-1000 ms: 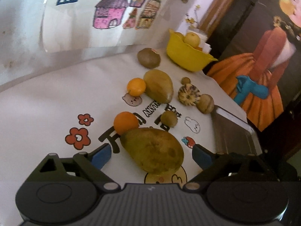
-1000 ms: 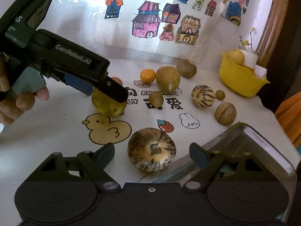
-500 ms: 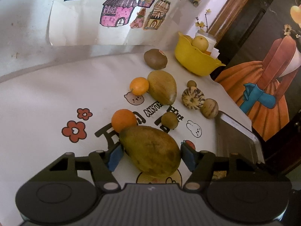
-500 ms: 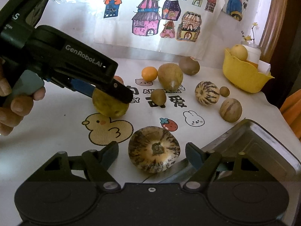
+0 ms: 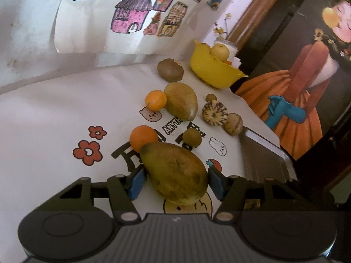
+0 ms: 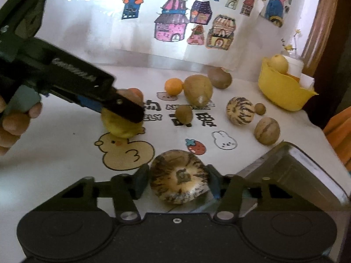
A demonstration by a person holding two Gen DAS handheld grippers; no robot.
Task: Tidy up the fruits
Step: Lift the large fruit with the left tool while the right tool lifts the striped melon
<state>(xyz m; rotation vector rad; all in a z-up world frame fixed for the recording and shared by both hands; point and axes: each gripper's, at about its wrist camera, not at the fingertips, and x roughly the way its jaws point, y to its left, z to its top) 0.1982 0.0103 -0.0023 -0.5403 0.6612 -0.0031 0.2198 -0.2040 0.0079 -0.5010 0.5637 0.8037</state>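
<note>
Your left gripper [image 5: 175, 180] has both blue pads against the sides of the big mango [image 5: 175, 173], closed on it; the fruit sits over the printed duck on the counter [image 5: 43, 131], touching the orange [image 5: 143, 137] behind it. I can't tell if it's lifted.

Your right gripper [image 6: 176, 182] brackets the striped melon [image 6: 179, 176] just beside the metal tray [image 6: 296, 175]. Right pad looks in contact, left pad a hair off, so I can't call that grip closed.

Progress: early. The tray shows no fruit in the part visible. Loose on the counter further out: small kiwi [image 5: 192, 137], second mango [image 5: 181, 104], second orange [image 5: 155, 99], small striped melon [image 5: 214, 113], pale round fruit [image 5: 234, 123], a small brown one [image 5: 211, 97], large kiwi [image 5: 170, 70]. Far end, the yellow bowl [image 5: 215, 72] holds at least one yellow fruit [image 5: 220, 51]. Nearly all sorting remains.
</note>
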